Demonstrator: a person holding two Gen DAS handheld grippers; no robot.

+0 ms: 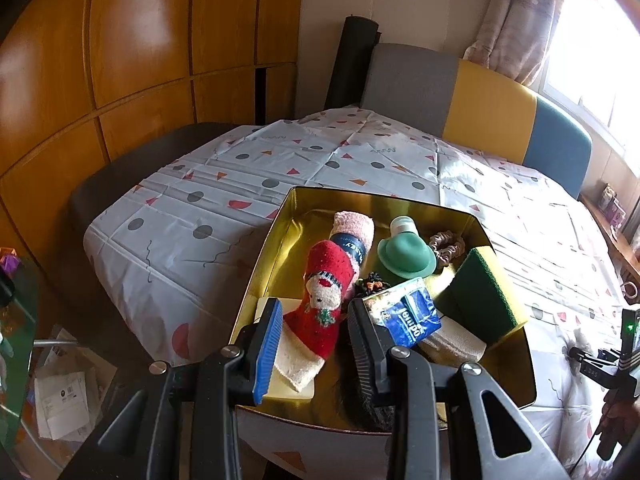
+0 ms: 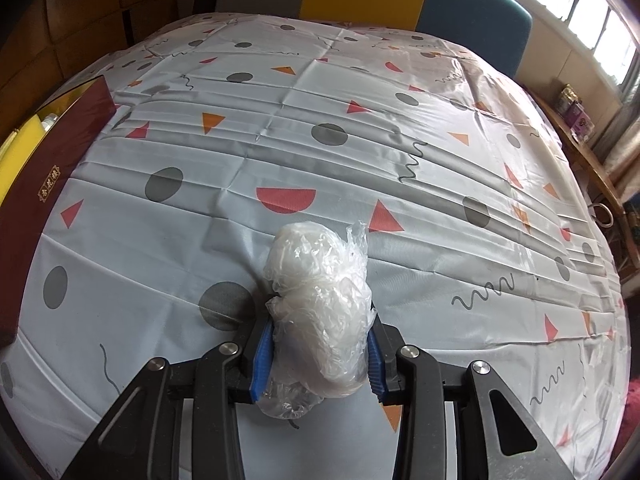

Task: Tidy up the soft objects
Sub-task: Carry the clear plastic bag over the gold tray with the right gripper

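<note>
room: wood-panelled wall at 10 o'clock, bright window at 2 o'clock, a grey, yellow and blue chair back [image 1: 480,96] at 12 o'clock behind the table.
tablecloth [image 2: 360,128]: pale sheet with grey dots, red and orange triangles, creased in ridges; it covers the table and is bare apart from the tin and the bag.
tin [image 1: 264,256]: gold inside, dark red outside, open-topped; it sits at the near edge of the table, seemingly as the place where the soft things are collected.
tin contents: christmas sock [image 1: 324,292] at 8 o'clock, lying across a rolled pink sock [image 1: 354,226] at 11 o'clock; green bottle [image 1: 406,256] at 12 o'clock; scrunchie [image 1: 448,246] at 1 o'clock; blue tissue pack [image 1: 408,314] in the middle; green and yellow sponge [image 1: 486,292] at 3 o'clock, propped against the wall.
left gripper [image 1: 312,340]: over the near end of the tin, fingers partly apart with the christmas sock's cuff between them; i cannot tell whether the pads press on it.
right gripper [image 2: 318,354]: low over the cloth, well right of the tin, both blue pads squeezed against the plastic bag, a hold likely meant to carry it to the tin.
plastic bag [image 2: 320,296]: clear, crumpled into a loose whitish ball, glossy, sticking out past the fingertips toward 12 o'clock; it looks light and springy.
</note>
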